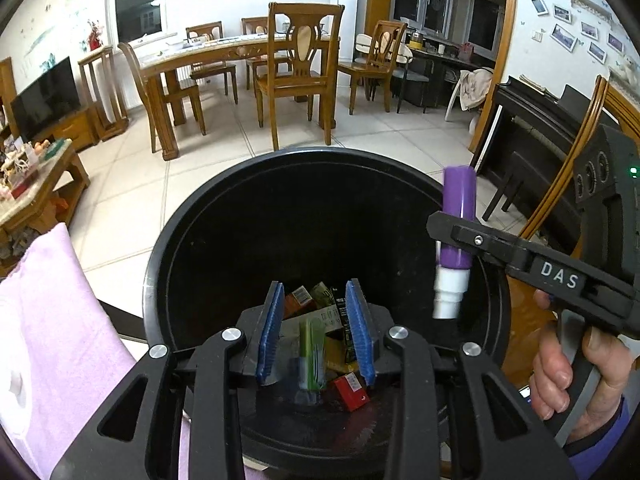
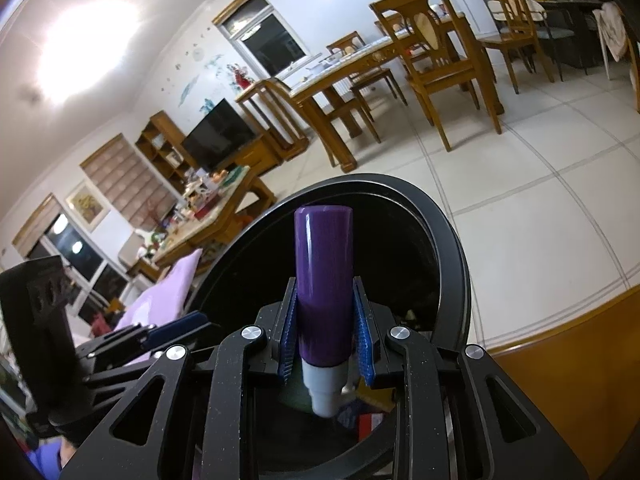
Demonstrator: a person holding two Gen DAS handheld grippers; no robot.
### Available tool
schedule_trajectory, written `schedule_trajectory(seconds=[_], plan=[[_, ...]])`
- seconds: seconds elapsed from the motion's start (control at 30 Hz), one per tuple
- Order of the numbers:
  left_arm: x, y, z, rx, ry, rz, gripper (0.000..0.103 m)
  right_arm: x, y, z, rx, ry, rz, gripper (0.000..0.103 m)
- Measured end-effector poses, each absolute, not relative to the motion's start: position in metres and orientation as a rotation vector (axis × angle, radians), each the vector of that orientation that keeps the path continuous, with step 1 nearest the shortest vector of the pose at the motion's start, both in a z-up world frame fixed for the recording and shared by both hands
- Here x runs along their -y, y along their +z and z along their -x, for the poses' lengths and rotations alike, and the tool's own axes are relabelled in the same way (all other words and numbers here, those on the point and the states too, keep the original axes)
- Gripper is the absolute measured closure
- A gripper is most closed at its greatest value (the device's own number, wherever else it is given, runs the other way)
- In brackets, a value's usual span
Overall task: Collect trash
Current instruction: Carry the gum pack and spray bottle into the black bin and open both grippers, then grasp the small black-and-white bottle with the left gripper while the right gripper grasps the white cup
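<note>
A black round trash bin [image 1: 160, 264] fills the middle of the left wrist view and holds several wrappers and small boxes, among them a red box [image 1: 352, 392]. My left gripper [image 1: 316, 332] is open over the bin; a blurred green and clear item [image 1: 310, 356] shows between its blue pads, seemingly loose. My right gripper [image 2: 325, 328] is shut on a purple tube with a white tip [image 2: 324, 284], tip down, above the bin's right rim [image 2: 456, 248]. The tube also shows in the left wrist view [image 1: 458, 216].
A lilac towel [image 1: 52, 320] lies left of the bin. A cluttered coffee table [image 1: 36, 184] stands at the left. A dining table with chairs [image 1: 296, 72] stands behind on a tiled floor. A curved wooden edge [image 2: 560, 344] is on the right.
</note>
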State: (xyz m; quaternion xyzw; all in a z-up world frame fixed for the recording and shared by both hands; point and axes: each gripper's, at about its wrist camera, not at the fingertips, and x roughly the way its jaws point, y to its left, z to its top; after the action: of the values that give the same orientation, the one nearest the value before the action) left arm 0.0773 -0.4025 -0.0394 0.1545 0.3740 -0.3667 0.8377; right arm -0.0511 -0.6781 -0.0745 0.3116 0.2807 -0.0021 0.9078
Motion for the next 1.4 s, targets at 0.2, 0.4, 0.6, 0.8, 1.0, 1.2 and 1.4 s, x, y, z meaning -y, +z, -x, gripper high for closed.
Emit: schedule_trajectory(seconds=[0.2, 0.4, 0.6, 0.8, 1.0, 1.2, 1.4], plan=[[0.389, -0.024, -0.062, -0.729, -0.762, -0.338, 0.038, 0.663, -0.056, 0.059, -0.561, -0.006, -0.626, 0.057], [0.362, -0.009, -0.049, -0.705, -0.763, -0.324, 0.038, 0.639, -0.039, 0.054, -0.553, 0.021, -0.587, 0.057], [0.314, 0.003, -0.048, -0.692, -0.716, -0.276, 0.038, 0.596, -0.019, 0.039, -0.559, 0.075, -0.533, 0.057], [0.254, 0.011, -0.056, -0.689, -0.626, -0.228, 0.037, 0.533, -0.002, 0.012, -0.582, 0.159, -0.469, 0.057], [0.17, 0.006, -0.08, -0.719, -0.47, -0.144, 0.019, 0.457, 0.01, -0.024, -0.636, 0.252, -0.387, 0.057], [0.086, -0.011, -0.113, -0.803, -0.313, -0.089, 0.019, 0.369, 0.009, -0.065, -0.726, 0.33, -0.291, 0.057], [0.04, -0.031, -0.135, -0.878, -0.259, -0.134, 0.019, 0.286, -0.004, -0.113, -0.827, 0.383, -0.176, 0.057]])
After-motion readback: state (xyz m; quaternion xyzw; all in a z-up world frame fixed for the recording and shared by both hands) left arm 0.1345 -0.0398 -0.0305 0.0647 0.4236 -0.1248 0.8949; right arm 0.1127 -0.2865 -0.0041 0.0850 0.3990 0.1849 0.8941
